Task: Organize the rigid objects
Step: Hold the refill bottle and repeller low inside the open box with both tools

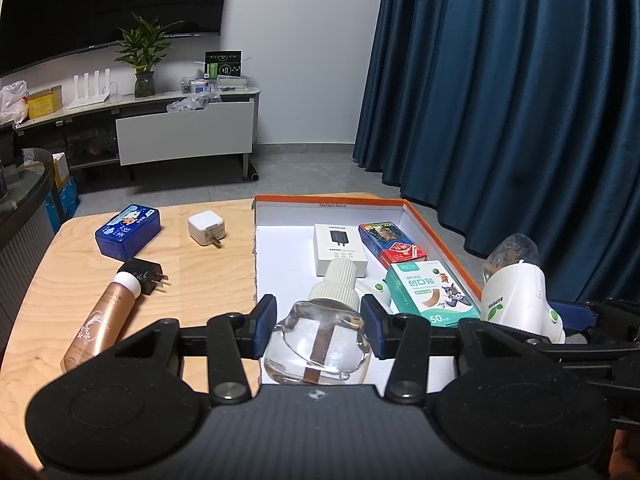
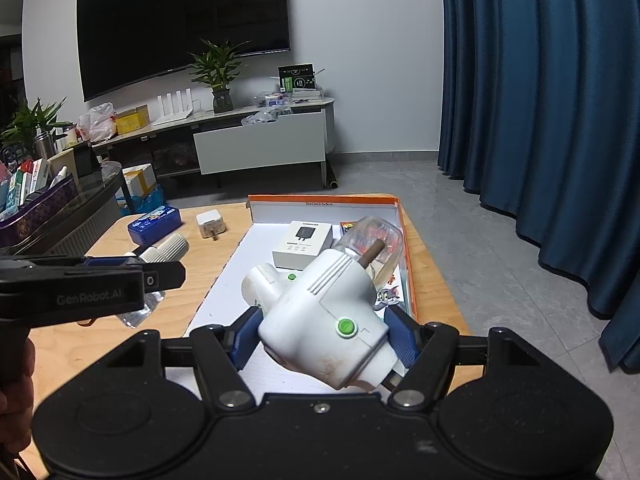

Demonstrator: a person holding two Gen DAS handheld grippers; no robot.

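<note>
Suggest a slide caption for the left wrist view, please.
Left gripper clamps a clear refill bottle over the orange-rimmed tray.

Left wrist view: low over the wooden table (image 1: 192,280), facing forward across the orange-rimmed tray (image 1: 436,232) toward the curtain (image 1: 500,100). Right wrist view: just to the right, close above the same tray (image 2: 404,248), angled slightly left. Shared: tray, table, TV wall (image 2: 340,40).

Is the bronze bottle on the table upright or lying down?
Lying down: the bronze bottle rests on its side on the table, white cap pointing away.
</note>
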